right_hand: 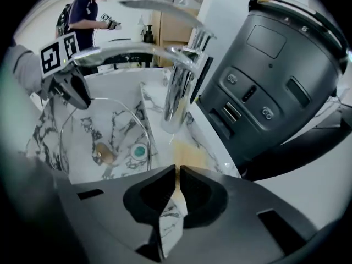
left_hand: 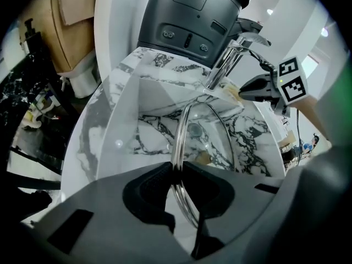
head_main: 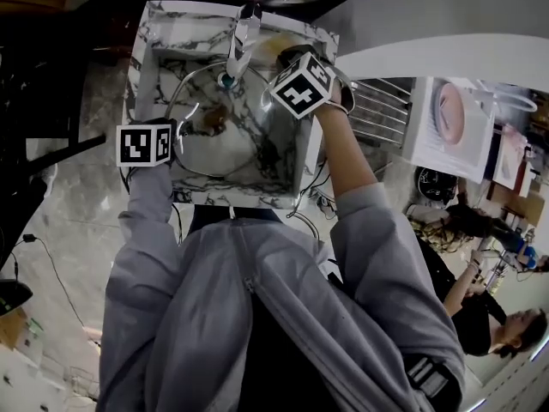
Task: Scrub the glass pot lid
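The glass pot lid (head_main: 232, 148) stands on edge inside the marble sink (head_main: 150, 67), tilted, its rim rising close to the base of the chrome faucet (head_main: 243, 33). The left gripper (head_main: 180, 131) holds it from the sink's left side. In the left gripper view, the jaws of this gripper (left_hand: 177, 172) are pinched on the lid's metal-banded rim, which runs up between the dark pads and away toward the back wall of the sink (the lid (left_hand: 206, 139) shows almost edge-on there).

The right gripper (head_main: 292, 58) hangs over the sink's far right corner, just beside the faucet and clear of the lid. Its jaws (right_hand: 177, 172) are pressed together with nothing between them. Below them lies the marble ledge with a yellowish patch (right_hand: 184, 147), possibly a stain, though the view is too soft to be sure.

From the right gripper view the lid (right_hand: 104, 131) stands in the basin, and a round drain (right_hand: 139, 151) shows beside it. A dark grey appliance (right_hand: 275, 81) sits behind the faucet (right_hand: 179, 87).
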Available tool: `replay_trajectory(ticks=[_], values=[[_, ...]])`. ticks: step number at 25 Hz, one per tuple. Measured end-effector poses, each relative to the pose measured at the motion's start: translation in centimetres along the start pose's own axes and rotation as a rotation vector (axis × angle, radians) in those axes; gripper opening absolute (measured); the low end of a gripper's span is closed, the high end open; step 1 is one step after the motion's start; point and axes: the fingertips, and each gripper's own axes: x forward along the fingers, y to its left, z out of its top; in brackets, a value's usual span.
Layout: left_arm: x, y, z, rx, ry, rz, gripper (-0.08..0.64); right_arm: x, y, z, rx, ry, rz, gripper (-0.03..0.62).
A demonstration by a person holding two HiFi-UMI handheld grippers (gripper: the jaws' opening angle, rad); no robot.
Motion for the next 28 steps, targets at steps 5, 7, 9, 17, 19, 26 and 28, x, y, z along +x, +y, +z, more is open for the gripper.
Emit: replay_trajectory(ticks=[5, 7, 9, 17, 19, 26, 28], values=[[0.2, 0.1, 0.1, 0.007, 0.008, 0.0, 0.078, 1.8, -1.2, -0.5, -0.033, 0.016, -0.051, 0.114], [0.2, 0.2, 0.1, 0.011, 0.008, 0.0, 0.078, 1.5, -1.6, -0.4, 0.003, -0.012, -0.086, 0.218], [0.2, 0.2, 0.1, 0.011, 0.009, 0.0, 0.078, 0.4, -2.1, -0.1, 0.028, -0.059, -0.149, 0.218], [-0.3, -0.6, 0.7, 0.002, 0.0, -0.032, 0.078, -5.4, 10.7, 1.8, 0.111, -0.237, 0.018, 0.218], [-0.8, -1.1, 0.9, -0.048, -0.008, -0.071, 0.08, -5.8, 17.2, 3.0, 0.143, -0.259, 0.186, 0.218], [-2.7, -3.5, 1.7, -0.106, 0.001, -0.142, 0.08, -6.4, 27.5, 8.3, 0.289, -0.238, 0.384, 0.221], [-3.2, -4.7, 2.0, -0.1, 0.008, -0.167, 0.08, -5.7, 27.6, 8.1, 0.31, -0.209, 0.315, 0.229]])
